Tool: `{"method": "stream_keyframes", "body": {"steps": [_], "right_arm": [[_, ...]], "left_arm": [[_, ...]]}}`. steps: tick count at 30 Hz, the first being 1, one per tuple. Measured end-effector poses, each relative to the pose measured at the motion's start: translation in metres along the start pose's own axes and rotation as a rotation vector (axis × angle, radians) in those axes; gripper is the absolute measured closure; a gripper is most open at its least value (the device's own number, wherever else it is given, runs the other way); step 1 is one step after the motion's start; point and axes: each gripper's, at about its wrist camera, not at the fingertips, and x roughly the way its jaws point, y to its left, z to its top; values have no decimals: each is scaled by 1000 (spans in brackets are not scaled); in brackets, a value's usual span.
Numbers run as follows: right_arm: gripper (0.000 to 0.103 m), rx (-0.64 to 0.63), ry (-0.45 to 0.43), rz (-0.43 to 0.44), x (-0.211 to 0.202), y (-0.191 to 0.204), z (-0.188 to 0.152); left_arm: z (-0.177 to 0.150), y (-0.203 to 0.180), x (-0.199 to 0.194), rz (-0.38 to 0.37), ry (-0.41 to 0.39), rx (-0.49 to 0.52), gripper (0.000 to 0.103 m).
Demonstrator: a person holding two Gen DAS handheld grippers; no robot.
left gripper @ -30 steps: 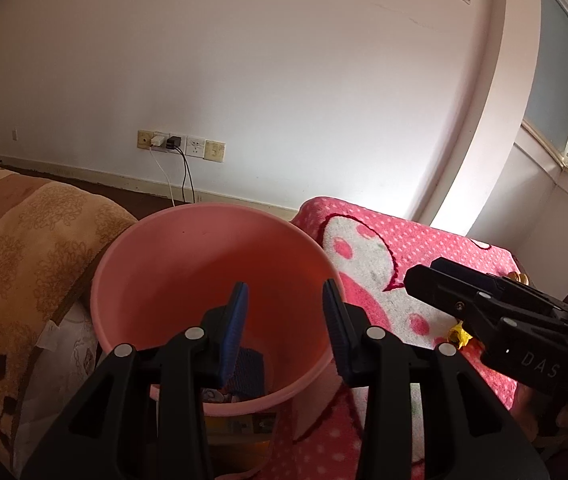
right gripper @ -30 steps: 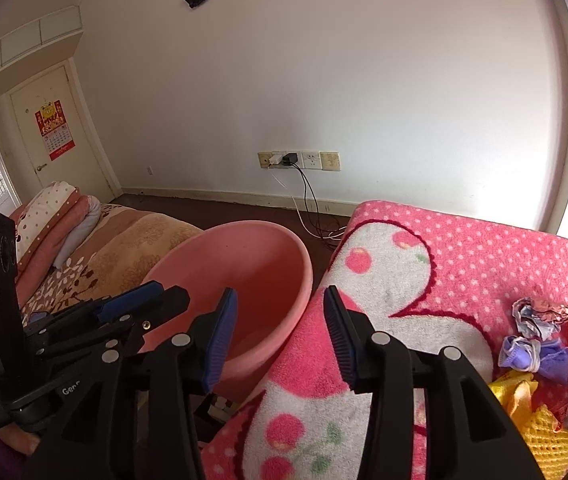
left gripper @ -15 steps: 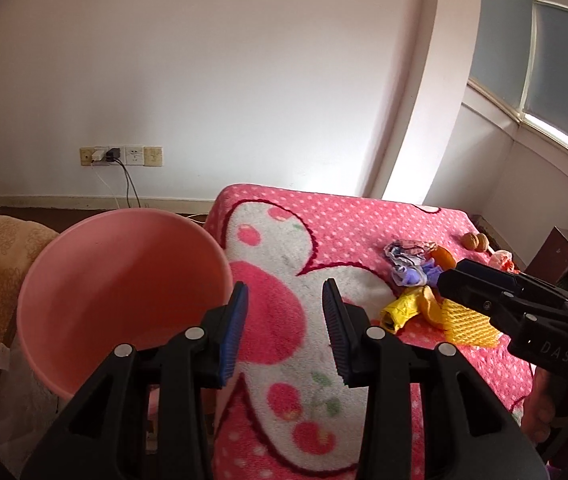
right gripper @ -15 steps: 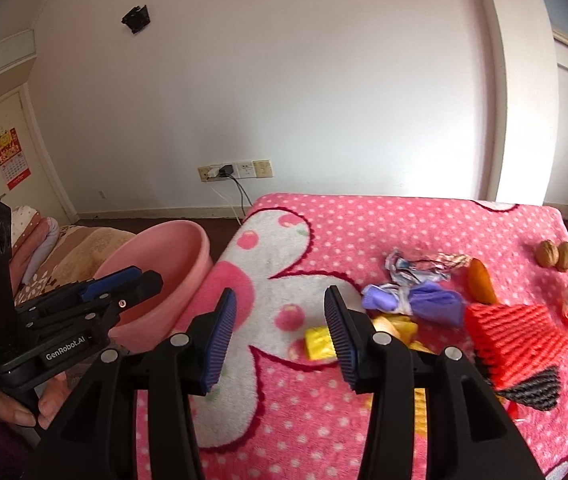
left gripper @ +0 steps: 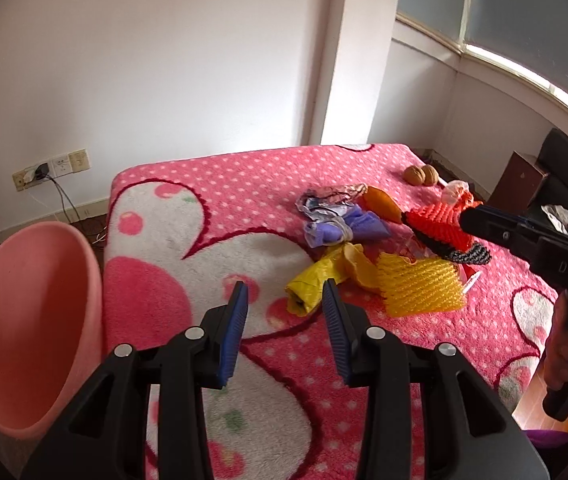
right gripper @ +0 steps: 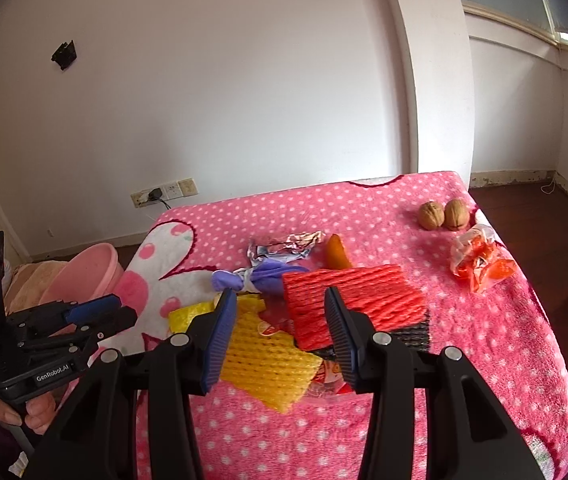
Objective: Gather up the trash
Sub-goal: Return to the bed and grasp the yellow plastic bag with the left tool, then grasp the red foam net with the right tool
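A pile of trash lies on the pink dotted blanket [left gripper: 224, 196]: a yellow plastic bag [left gripper: 316, 280], a yellow foam net [left gripper: 420, 284], a red foam net [right gripper: 348, 296], a purple wrapper [right gripper: 268, 276], crumpled foil [right gripper: 284, 246] and an orange piece [right gripper: 336, 252]. My left gripper [left gripper: 284, 300] hovers open and empty just short of the yellow bag. Over the foam nets hangs my right gripper [right gripper: 280, 308], also open with nothing between its fingers. The pink bucket [left gripper: 32, 320] stands off the blanket's left edge.
Two walnuts [right gripper: 442, 216] and an orange-red wrapper [right gripper: 480, 260] lie near the blanket's far right corner. A white wall with sockets [left gripper: 52, 168] stands behind. A person's hand [right gripper: 32, 412] holds the left gripper's handle. Dark furniture [left gripper: 524, 180] is at the right.
Both grippers have swung right, away from the pink bucket and over the blanket toward the trash pile. Their jaws have stayed at the same width and empty.
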Motion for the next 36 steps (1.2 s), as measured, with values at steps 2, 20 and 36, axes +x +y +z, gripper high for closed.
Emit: {"method": "stream_keyframes", "body": {"steps": [2, 20, 36], "right_arm": [[58, 11, -4, -11, -1, -8, 1], [56, 92, 21, -76, 6, -49, 0], [56, 133, 50, -51, -1, -41, -7]], "left_arm": [[4, -8, 10, -20, 22, 46, 64], [4, -27, 70, -38, 127, 163, 80], [-5, -1, 17, -28, 26, 16, 97]]}}
